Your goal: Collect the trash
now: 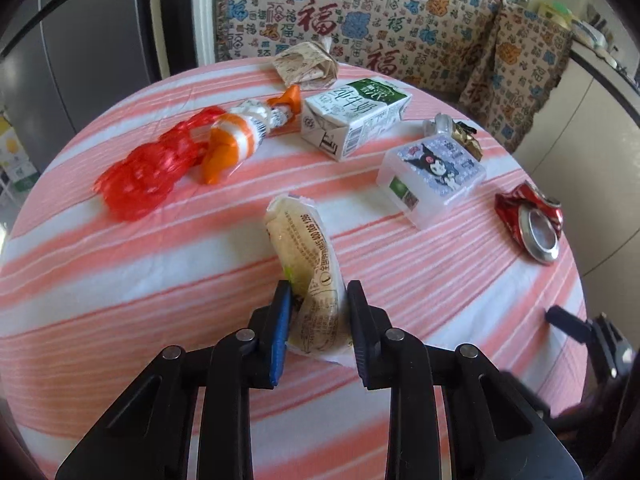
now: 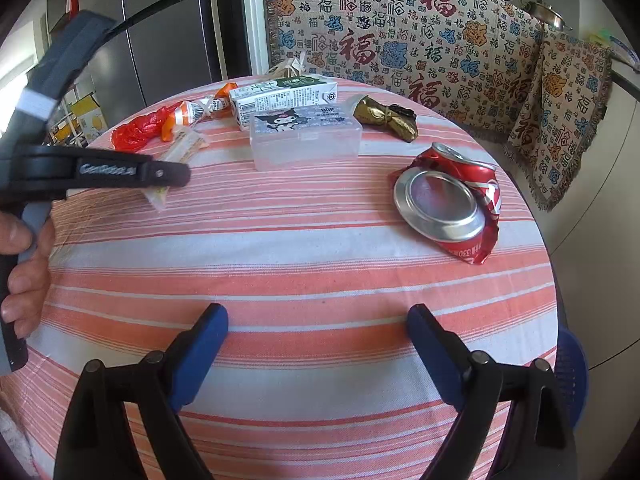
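My left gripper (image 1: 319,286) is shut on the near end of a pale printed food wrapper (image 1: 304,236); its far end reaches toward the table's middle. In the right wrist view that gripper (image 2: 176,176) shows side-on at the left, a hand on its handle, partly hiding the wrapper (image 2: 184,148). My right gripper (image 2: 317,314) stands open over the striped tablecloth (image 2: 280,264), nothing between its fingers. A crushed red can (image 2: 448,200) lies ahead to its right.
A milk carton (image 1: 356,116), a clear plastic box (image 1: 432,176) with a cartoon sticker, a red plastic bag (image 1: 148,168), an orange-and-white wrapper (image 1: 236,140), folded paper (image 1: 306,66) and gold foil (image 2: 384,118) lie further back. A blue basket (image 2: 572,376) sits beyond the table's right edge.
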Demonstrator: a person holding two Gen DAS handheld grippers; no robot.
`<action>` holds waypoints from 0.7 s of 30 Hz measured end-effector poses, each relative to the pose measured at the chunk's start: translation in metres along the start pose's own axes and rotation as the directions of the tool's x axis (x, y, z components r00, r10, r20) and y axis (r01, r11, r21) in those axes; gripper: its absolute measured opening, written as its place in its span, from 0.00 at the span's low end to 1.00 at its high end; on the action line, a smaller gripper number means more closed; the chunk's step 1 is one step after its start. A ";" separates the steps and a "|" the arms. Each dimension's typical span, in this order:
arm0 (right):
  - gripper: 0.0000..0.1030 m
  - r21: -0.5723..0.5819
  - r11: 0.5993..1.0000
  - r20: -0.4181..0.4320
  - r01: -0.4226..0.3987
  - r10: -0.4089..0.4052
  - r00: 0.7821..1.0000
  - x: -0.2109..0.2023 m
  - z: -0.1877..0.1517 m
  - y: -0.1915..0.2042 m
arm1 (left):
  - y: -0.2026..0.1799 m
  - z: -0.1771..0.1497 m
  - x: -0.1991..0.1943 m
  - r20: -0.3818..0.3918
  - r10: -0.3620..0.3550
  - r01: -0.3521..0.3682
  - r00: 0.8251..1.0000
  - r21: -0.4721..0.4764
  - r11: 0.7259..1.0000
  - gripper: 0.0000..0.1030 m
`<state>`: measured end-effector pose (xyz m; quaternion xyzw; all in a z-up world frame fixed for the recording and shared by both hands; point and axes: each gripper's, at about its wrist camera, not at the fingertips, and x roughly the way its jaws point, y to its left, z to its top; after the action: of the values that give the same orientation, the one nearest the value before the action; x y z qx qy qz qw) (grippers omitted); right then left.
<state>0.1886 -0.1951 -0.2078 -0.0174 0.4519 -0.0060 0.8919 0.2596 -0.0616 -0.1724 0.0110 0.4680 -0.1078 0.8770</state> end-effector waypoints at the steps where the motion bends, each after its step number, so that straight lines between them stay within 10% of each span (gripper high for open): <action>1: 0.91 0.002 1.000 0.001 -0.002 0.002 1.000 0.000 0.000 0.000 | 0.004 -0.011 -0.010 0.004 0.005 -0.005 1.000 -0.006 1.000 0.27; 4: 0.91 0.008 1.000 0.002 -0.005 0.005 1.000 -0.002 0.000 -0.001 | 0.015 -0.043 -0.032 0.016 0.012 -0.012 1.000 -0.034 0.999 0.29; 11: 0.90 0.076 0.987 0.048 -0.140 0.137 0.989 -0.012 -0.004 -0.017 | 0.005 -0.074 -0.032 0.069 0.104 -0.106 0.992 0.014 0.994 0.85; 16: 0.90 0.174 0.979 0.149 -0.107 0.081 0.985 -0.038 -0.004 -0.070 | 0.009 -0.072 -0.030 0.061 0.110 -0.110 0.992 0.004 0.994 0.92; 21: 0.90 0.179 0.982 0.061 -0.061 0.051 0.997 -0.011 0.029 -0.112 | 0.005 -0.073 -0.026 0.047 0.121 -0.122 0.992 0.024 0.992 0.98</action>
<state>0.2059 -0.3062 -0.1773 0.0763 0.4243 -0.0214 0.9020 0.1873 -0.0432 -0.1925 0.0488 0.4451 -0.0609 0.8921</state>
